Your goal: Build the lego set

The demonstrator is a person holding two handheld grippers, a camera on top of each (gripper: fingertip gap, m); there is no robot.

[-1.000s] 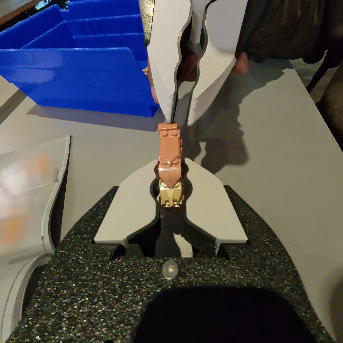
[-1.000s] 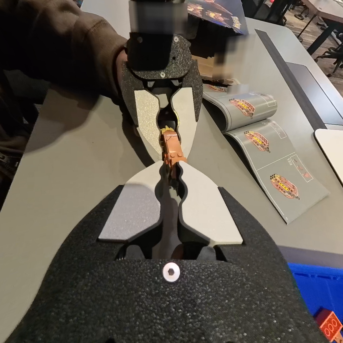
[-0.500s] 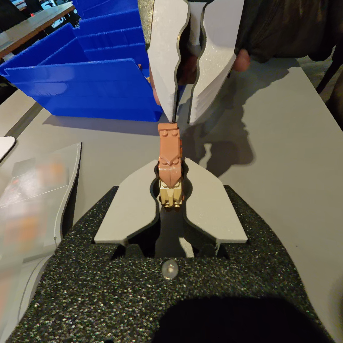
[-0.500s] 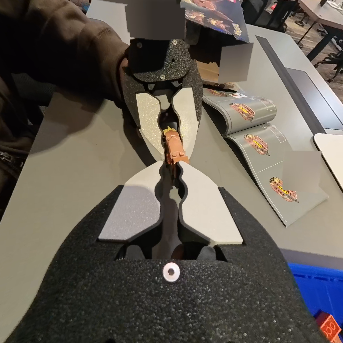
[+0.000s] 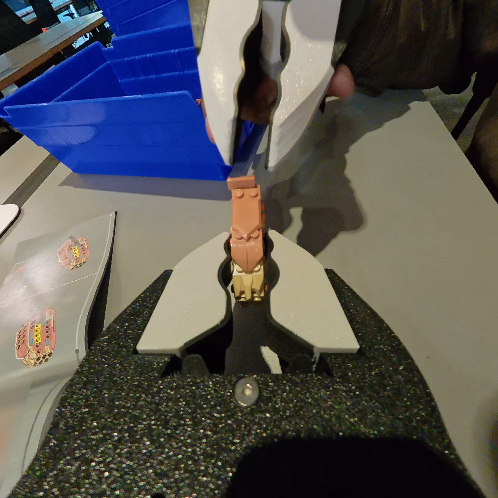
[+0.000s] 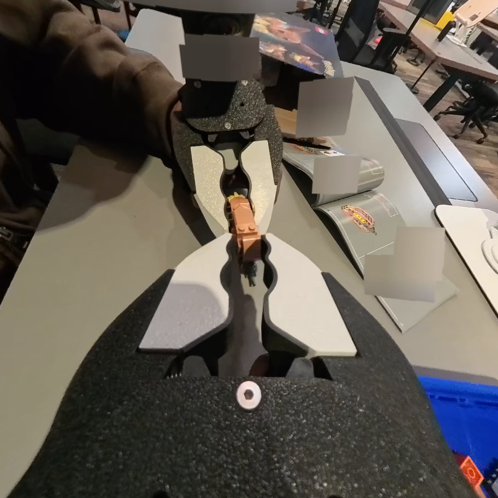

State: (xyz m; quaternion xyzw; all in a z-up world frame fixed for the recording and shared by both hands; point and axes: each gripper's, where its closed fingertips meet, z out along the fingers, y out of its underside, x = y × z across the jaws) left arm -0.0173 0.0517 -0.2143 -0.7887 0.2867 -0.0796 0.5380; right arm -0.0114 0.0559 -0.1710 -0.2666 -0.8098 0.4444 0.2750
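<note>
Left tongs hide the lego model's sides.

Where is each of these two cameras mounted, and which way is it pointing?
Left wrist view: on the left gripper, facing the blue plastic bins; its grey fingers clamp the long brown brick assembly.
Right wrist view: on the right gripper, facing the dark sleeve and open instruction booklet.
Shared: assembly, opposing gripper, grey table.
</note>
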